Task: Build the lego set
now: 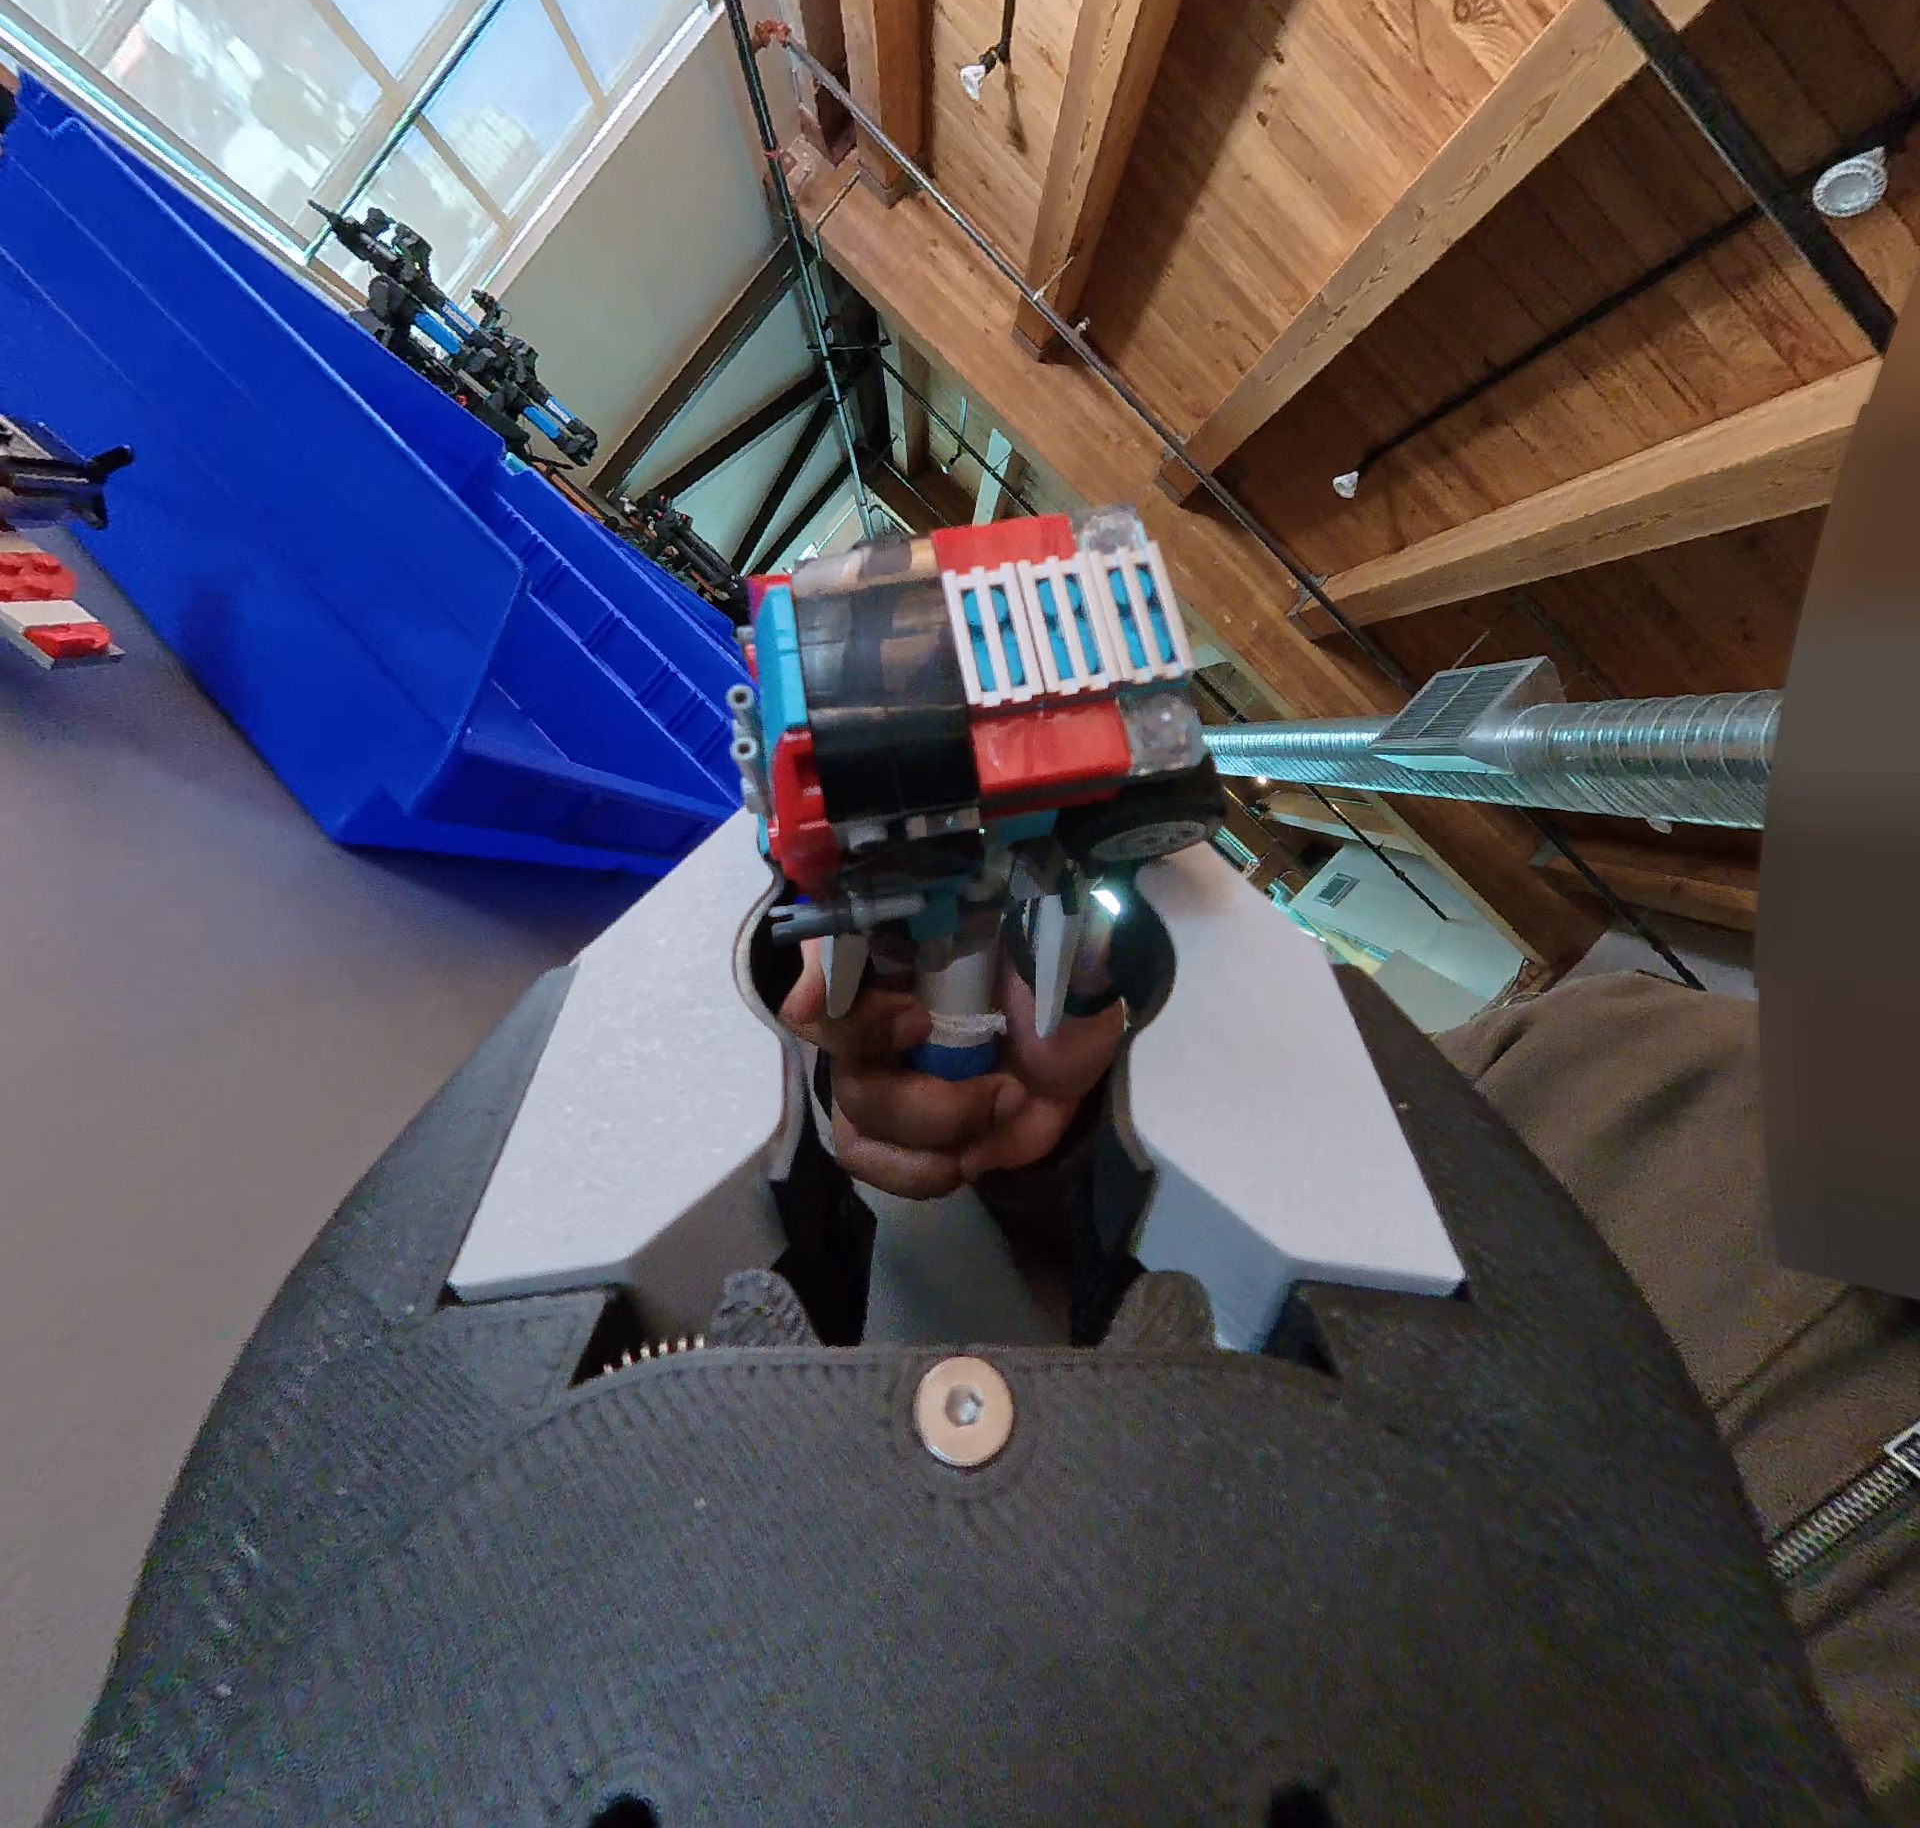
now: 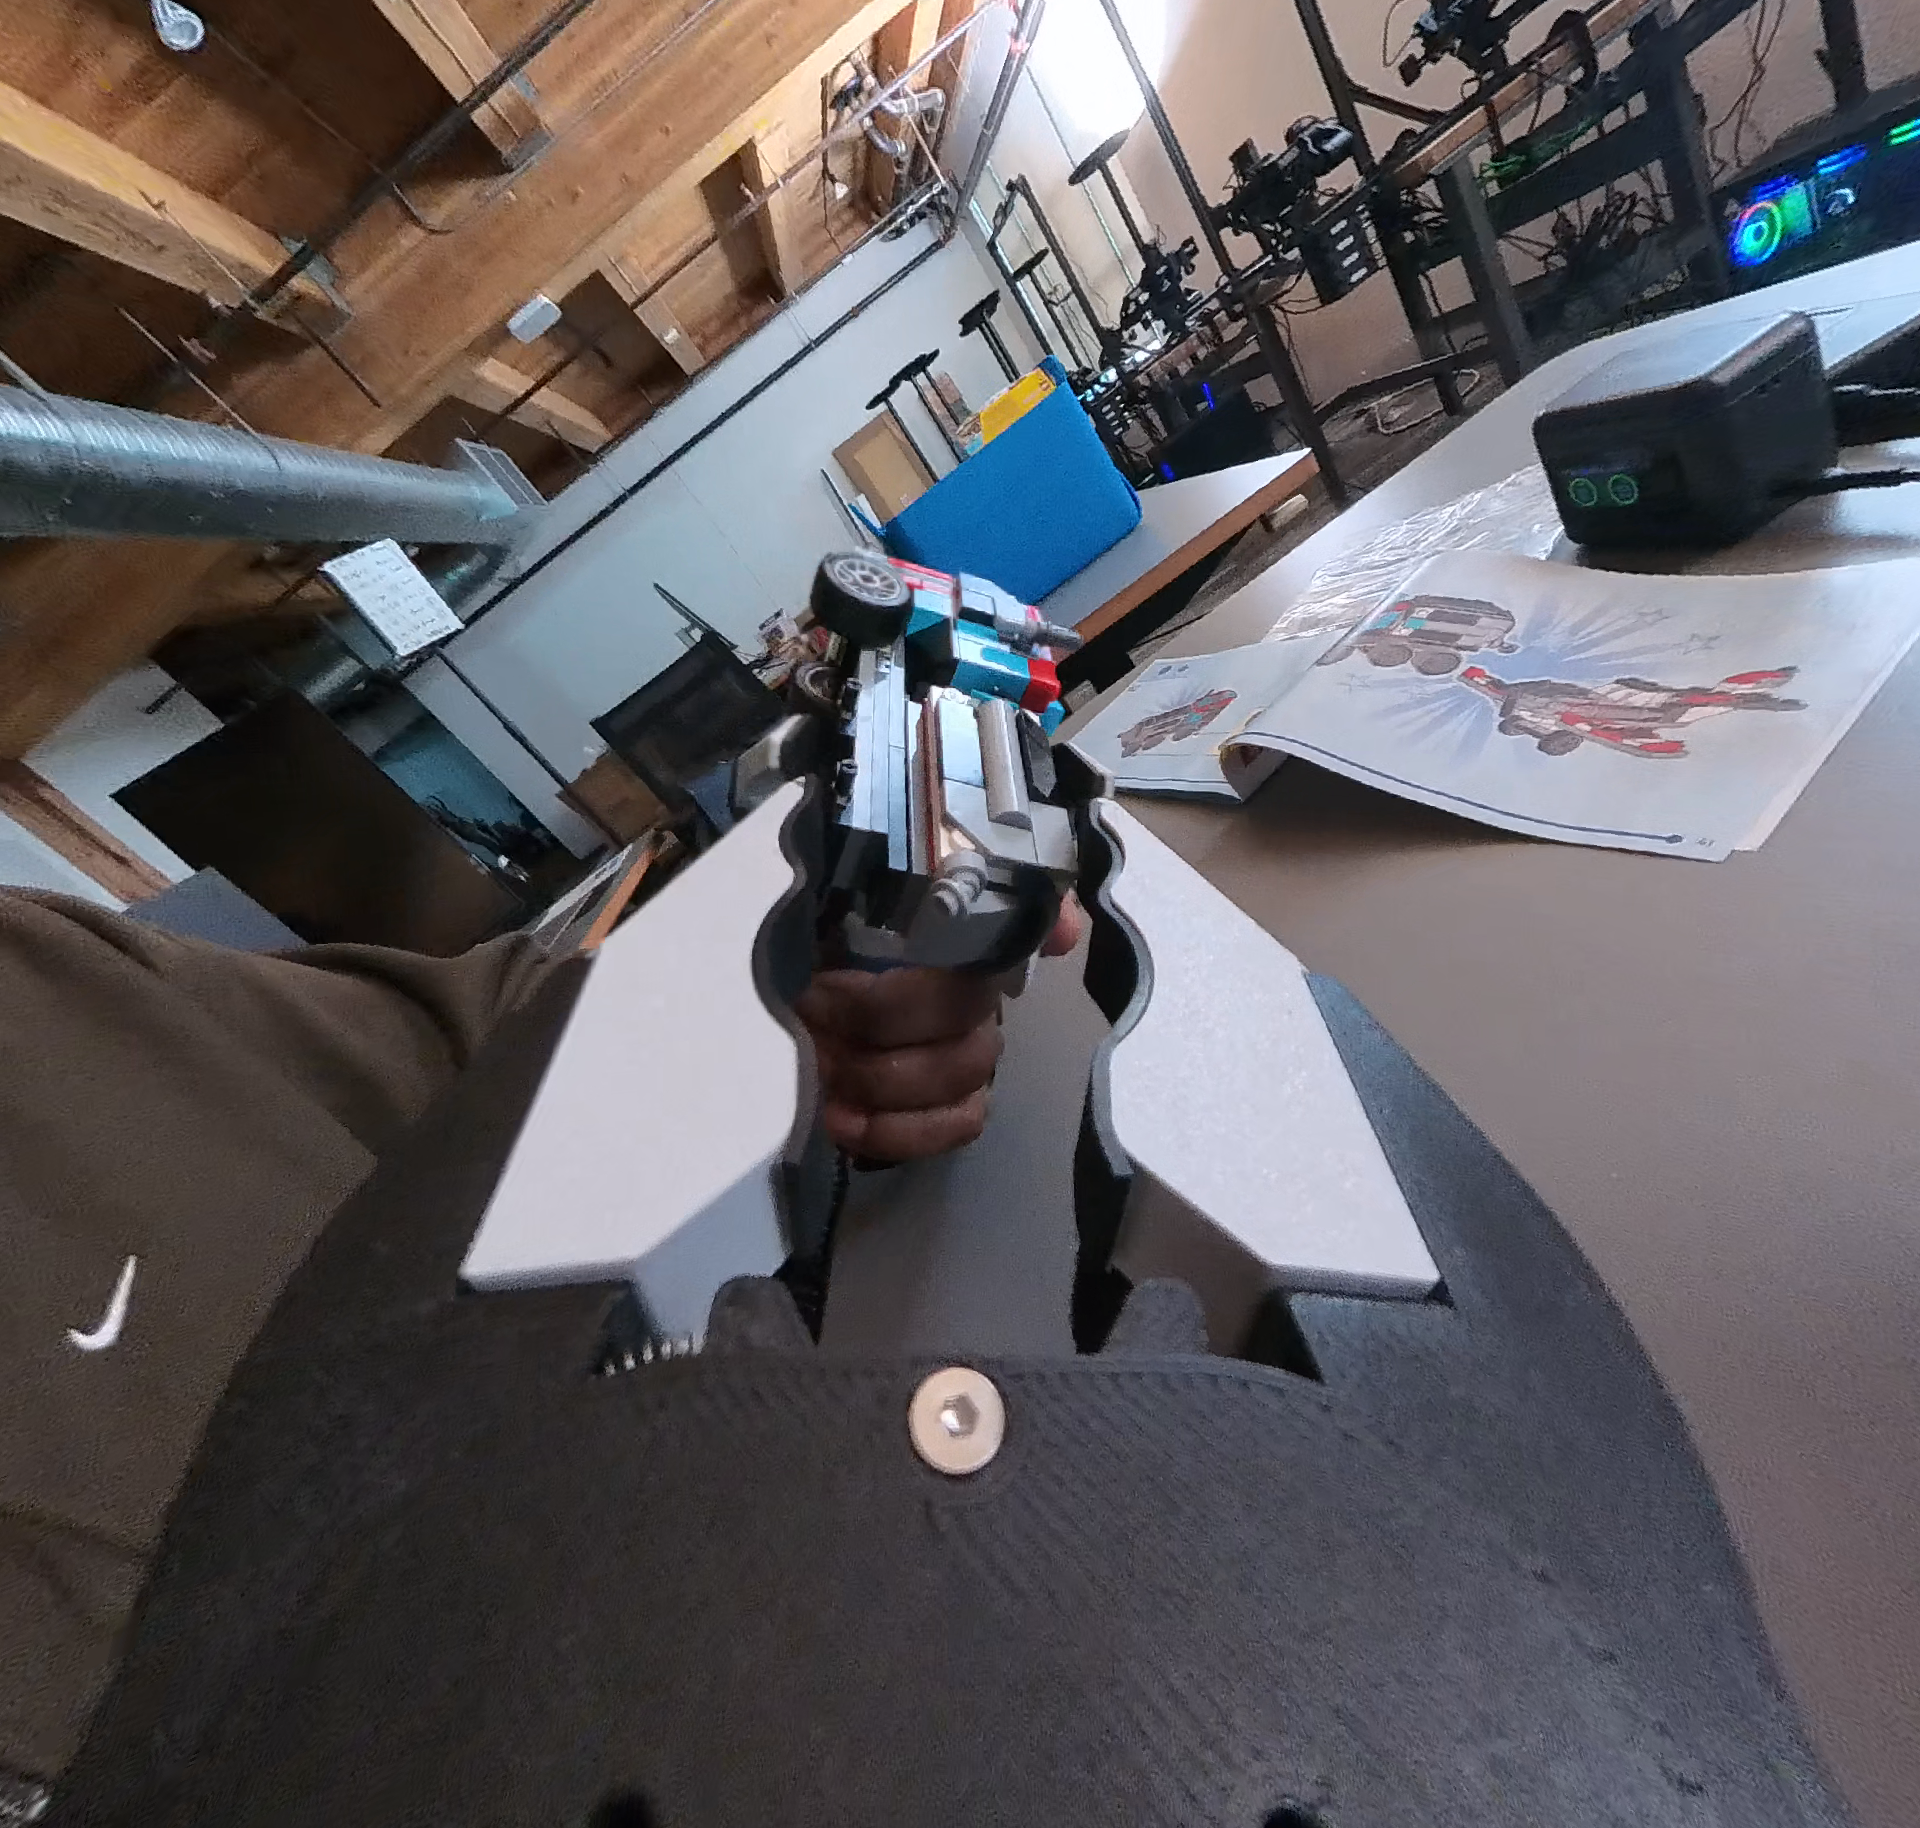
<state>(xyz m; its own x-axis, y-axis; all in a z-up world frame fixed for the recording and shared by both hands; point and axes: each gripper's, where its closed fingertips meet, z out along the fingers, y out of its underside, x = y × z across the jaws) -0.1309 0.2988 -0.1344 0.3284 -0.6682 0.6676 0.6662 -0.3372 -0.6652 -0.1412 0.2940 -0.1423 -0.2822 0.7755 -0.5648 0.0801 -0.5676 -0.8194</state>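
Bright daylight from windows (image 1: 312,64), strong fisheye edge distortion, slight motion blur, soft shadows

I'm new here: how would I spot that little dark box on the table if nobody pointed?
Start at the long brown table and find the open picture booklet lying on it. Just past the booklet's far edge sits a black box with a cable. It alone shows two small green glowing rings on its front.

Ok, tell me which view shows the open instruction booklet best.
The right wrist view: the instruction booklet lies open on the table, beside the black box, pictures facing up. The left wrist view shows none of it, only the blue bin.
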